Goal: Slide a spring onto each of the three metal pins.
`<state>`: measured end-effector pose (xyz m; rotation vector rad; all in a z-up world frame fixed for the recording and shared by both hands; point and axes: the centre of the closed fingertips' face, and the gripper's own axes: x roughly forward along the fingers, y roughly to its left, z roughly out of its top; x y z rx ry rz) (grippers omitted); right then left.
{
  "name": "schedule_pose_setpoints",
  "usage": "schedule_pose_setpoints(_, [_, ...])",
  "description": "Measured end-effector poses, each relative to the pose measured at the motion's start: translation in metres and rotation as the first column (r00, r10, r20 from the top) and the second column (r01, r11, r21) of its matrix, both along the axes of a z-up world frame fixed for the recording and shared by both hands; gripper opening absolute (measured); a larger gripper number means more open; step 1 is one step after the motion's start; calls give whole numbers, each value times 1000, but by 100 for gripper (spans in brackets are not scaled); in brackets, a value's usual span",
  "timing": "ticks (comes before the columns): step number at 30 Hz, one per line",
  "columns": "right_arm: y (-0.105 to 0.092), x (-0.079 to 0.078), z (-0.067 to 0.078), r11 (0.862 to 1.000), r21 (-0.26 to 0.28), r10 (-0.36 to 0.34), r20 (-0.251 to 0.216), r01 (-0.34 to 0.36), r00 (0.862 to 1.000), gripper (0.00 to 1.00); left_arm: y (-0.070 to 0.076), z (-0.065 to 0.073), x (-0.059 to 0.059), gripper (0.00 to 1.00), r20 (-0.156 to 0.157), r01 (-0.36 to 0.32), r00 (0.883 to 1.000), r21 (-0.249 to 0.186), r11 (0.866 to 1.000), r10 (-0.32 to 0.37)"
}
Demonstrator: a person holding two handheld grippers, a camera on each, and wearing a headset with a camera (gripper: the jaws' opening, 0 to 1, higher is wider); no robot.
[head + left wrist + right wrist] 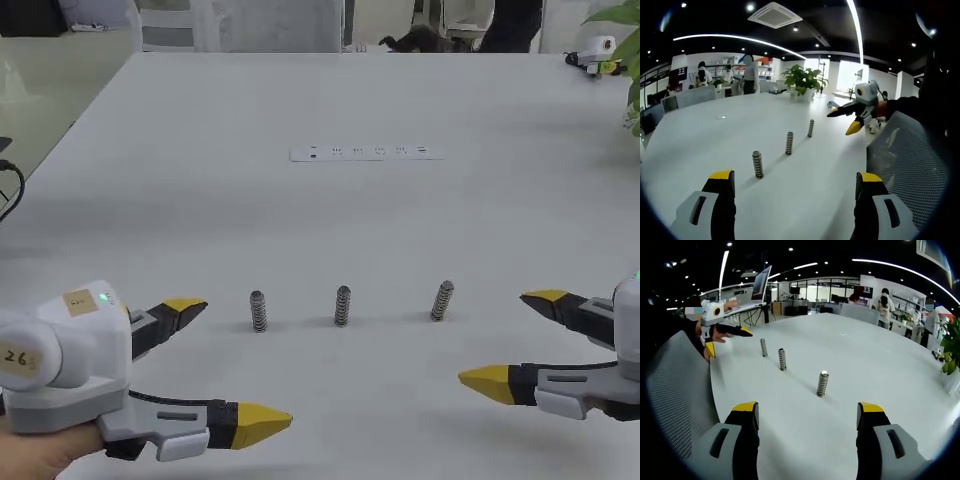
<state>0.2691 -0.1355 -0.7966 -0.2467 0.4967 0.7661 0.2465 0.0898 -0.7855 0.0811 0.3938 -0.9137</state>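
Seeing three springs standing in a row on the white bench (400,230): left spring (259,311), middle spring (343,306) and right spring (442,301), the last leaning slightly and showing a pale pin tip (824,373) at its top. Holding the left tool (240,362) near the row's left end and the right tool (495,338) near its right end, both spread wide, gripping nothing, sitting apart from the springs.
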Motion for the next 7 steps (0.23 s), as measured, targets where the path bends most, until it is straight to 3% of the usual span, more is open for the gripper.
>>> schedule_pose_setpoints(7, [0, 2, 0, 1000, -4, 0, 0, 0, 1000, 81, 1, 0, 0, 98, 1, -2, 1000, -2, 1000, 2])
